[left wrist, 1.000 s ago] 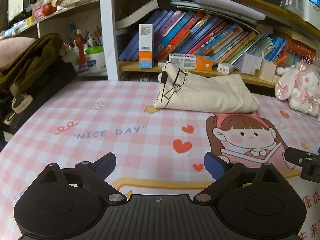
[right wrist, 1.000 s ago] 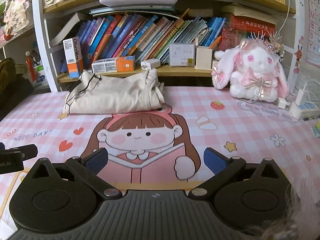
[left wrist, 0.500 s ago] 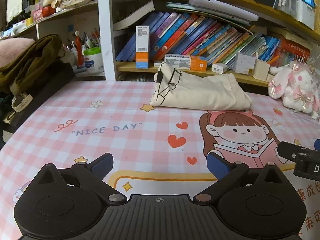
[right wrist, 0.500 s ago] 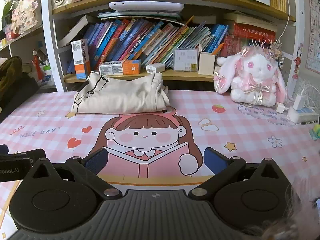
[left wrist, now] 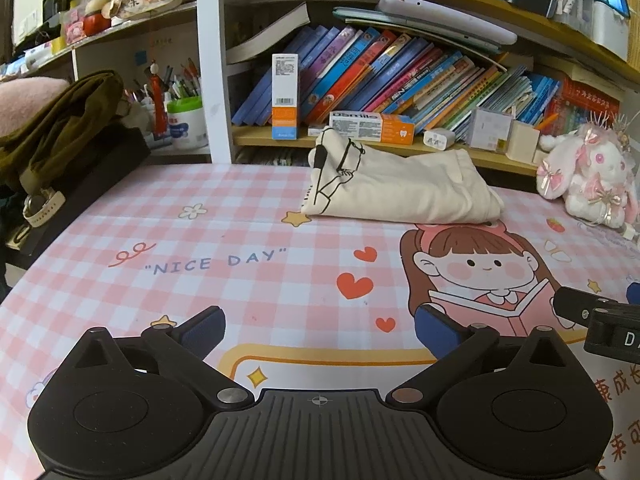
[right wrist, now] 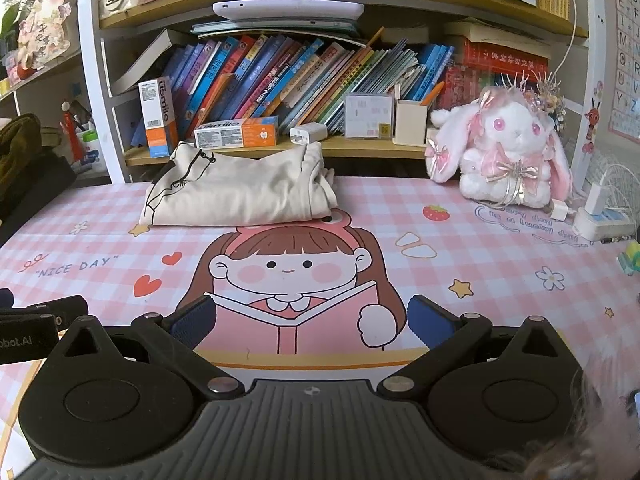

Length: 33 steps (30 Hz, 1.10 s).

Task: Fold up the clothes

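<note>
— Left gripper, low in its frame, gapes wide, holding nothing; folded shirt lies upper centre.
— Right gripper, equally wide, empty; shirt upper left. A careless grab might undo the fold

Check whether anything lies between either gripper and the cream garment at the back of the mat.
Nothing visible does. Only bare pink checked mat lies between the right gripper, the left gripper and the folded cream garment. The plush rabbit sits off to the right. Both jaws are open.
</note>
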{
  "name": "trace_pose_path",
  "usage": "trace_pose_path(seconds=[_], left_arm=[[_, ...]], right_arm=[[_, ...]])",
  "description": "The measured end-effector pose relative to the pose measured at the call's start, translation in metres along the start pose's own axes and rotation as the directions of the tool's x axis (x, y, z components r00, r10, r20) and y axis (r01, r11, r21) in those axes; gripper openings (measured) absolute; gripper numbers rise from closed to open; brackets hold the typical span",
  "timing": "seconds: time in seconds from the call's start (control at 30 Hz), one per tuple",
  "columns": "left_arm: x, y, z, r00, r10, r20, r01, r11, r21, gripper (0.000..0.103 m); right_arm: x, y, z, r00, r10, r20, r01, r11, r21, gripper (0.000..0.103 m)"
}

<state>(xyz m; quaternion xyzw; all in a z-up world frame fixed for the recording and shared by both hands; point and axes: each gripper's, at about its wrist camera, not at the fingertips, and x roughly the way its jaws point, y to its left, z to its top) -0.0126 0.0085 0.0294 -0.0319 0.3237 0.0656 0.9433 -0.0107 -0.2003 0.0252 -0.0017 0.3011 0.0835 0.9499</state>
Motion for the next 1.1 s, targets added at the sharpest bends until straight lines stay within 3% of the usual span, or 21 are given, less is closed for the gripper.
trace_pose_path(seconds=[1.1], left_arm=[[0.0044, -0.0036, 0.0014, 1.000, 0.001, -0.018, -0.001, 1.000, -0.005, 0.103]], right_arm=[[0.0079, -0.0011, -0.0006, 1.000, 0.008, -0.023, -0.008, 1.000, 0.012, 0.103]])
